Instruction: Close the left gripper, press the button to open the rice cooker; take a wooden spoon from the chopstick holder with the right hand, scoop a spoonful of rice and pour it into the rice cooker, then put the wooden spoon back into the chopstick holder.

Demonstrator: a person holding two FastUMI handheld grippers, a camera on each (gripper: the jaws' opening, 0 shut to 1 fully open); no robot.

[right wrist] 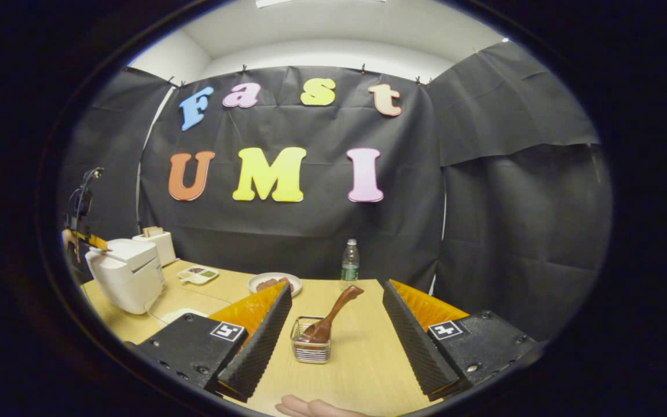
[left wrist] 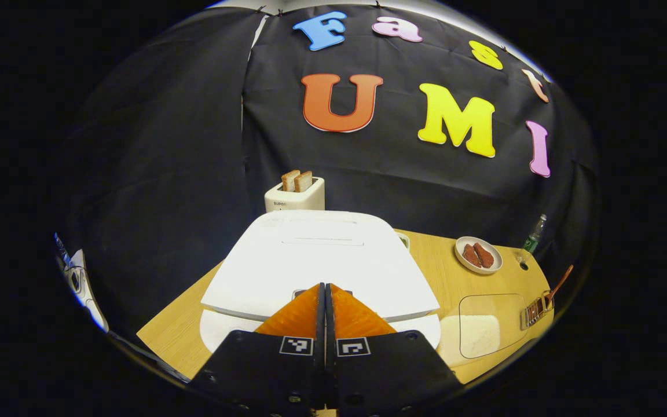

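Left gripper view has my left gripper (left wrist: pixel 325 288) closed at the rice cooker (left wrist: pixel 319 260) button, lid still down, so I press next; my right gripper (right wrist: pixel 336 324) waits open before the wooden spoon (right wrist: pixel 330 317).

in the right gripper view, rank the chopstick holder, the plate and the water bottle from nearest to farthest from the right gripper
1. chopstick holder, between the open fingers, spoon inside.
2. plate, farther back, toward the left finger.
3. water bottle, farthest, at the table's back edge by the wall.
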